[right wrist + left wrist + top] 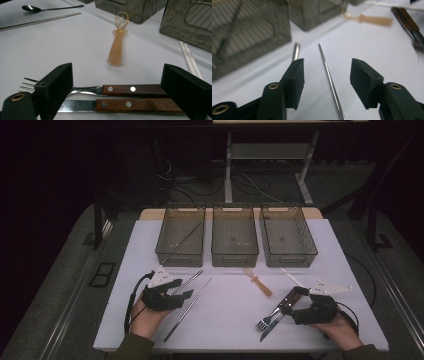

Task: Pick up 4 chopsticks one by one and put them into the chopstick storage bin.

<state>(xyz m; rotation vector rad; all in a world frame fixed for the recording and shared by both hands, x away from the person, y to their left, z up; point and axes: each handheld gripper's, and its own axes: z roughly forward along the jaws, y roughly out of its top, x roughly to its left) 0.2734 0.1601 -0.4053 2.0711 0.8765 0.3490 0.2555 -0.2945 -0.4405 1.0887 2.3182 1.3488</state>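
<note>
A white table is seen from above, with three smoky translucent plastic bins in a row along its far side: a left bin, a middle bin and a right bin. No brand or label can be read on the bins; raised lettering runs along the handle of an amber translucent plastic spoon lying near the middle of the table, but it is too faint to read.

The left gripper, black with a grey three-cornered plate on top, sits low over the table's near left part. Its jaws stand partly open, holding nothing, and a long thin silver metal rod lies flat on the table in the gap between them, touching neither pad. The rod is straight, plain and shiny, and points away toward the bins. Just left of it lies a second silver rod, partly hidden behind the left jaw.

The right gripper rests at the near right, its jaws wide open and empty. Between them lie a fork with a dark wooden riveted handle and a knife with a matching wooden handle, side by side and touching. A pair of white chopsticks lies to the right, and a small silver spoon farther off.
</note>
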